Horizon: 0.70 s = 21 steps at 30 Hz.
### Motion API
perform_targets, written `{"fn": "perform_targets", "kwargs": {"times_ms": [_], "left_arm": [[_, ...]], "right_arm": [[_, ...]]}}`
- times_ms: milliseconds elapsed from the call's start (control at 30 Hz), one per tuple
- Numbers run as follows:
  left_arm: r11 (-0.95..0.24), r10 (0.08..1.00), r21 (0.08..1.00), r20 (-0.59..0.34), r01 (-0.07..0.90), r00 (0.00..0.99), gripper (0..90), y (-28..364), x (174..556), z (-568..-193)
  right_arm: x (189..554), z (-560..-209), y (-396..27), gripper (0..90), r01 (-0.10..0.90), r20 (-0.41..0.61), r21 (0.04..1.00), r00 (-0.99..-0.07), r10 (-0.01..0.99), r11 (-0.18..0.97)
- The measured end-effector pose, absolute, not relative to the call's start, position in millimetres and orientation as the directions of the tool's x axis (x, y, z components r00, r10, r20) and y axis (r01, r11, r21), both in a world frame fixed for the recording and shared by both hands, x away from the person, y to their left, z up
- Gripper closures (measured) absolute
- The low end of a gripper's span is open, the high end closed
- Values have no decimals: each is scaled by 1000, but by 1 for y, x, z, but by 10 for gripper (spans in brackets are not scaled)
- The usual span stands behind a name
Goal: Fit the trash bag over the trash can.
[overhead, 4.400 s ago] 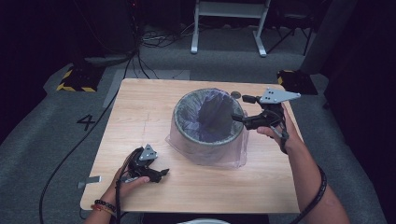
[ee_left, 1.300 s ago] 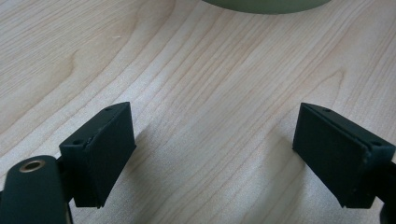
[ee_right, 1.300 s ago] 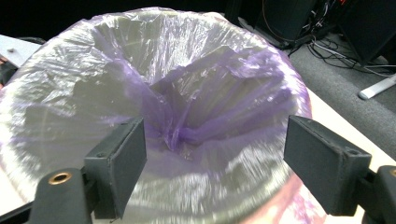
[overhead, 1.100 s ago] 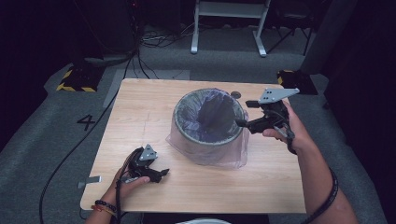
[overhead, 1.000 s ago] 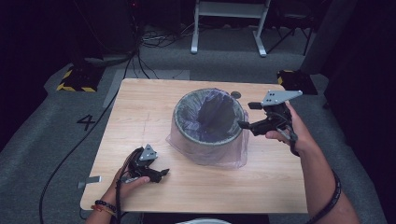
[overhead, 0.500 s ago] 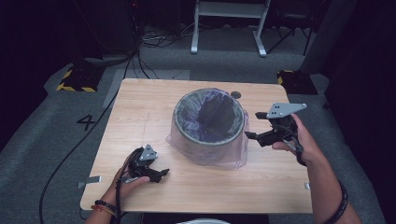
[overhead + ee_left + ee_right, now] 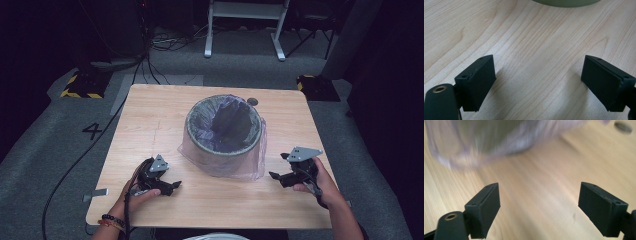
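A round grey-green bin (image 7: 196, 140) lined with a thin purple plastic bag (image 7: 222, 123) stands in the middle of the wooden table (image 7: 150, 115). The bag's edge drapes over the rim and down the outside (image 7: 252, 167). My right gripper (image 7: 278, 166) hovers open near the table's front right, apart from the bin; in the right gripper view the blurred bag (image 7: 486, 150) lies beyond the jaws. My left gripper (image 7: 169, 186) rests open on the table at the front left, with bare wood between its jaws (image 7: 537, 75) and the bin's base (image 7: 564, 2) farther off.
A small dark round hole (image 7: 252, 101) marks the tabletop behind the bin. Around the table the grey carpet carries cables (image 7: 75, 165), a white frame's legs (image 7: 240, 30) and yellow-black striped blocks (image 7: 80, 85). A grey tag (image 7: 96, 193) sticks out at the table's front left edge.
My right gripper has let go of the bag at the bin's right rim and drawn back toward the table's front right. The left gripper has stayed put.
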<state>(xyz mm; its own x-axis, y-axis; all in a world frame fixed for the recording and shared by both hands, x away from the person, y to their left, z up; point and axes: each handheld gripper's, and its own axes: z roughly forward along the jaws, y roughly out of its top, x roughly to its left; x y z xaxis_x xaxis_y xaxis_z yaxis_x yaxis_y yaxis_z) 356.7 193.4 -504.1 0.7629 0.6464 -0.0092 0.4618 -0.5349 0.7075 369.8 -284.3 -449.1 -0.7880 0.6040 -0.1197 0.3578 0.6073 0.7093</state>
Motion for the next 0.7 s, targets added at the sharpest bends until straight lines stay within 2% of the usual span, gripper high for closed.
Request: {"fn": "perform_targets", "kwargs": {"times_ms": [433, 700], "left_arm": [[-536, 646, 706, -10, 463, 763, 110, 192, 357, -504], [-536, 646, 706, -10, 463, 763, 110, 192, 357, -504]], "right_arm": [[347, -491, -311, 168, 432, -119, 666, -744, 658, 609], [343, -504, -333, 147, 483, -2, 738, -697, 718, 471]]}}
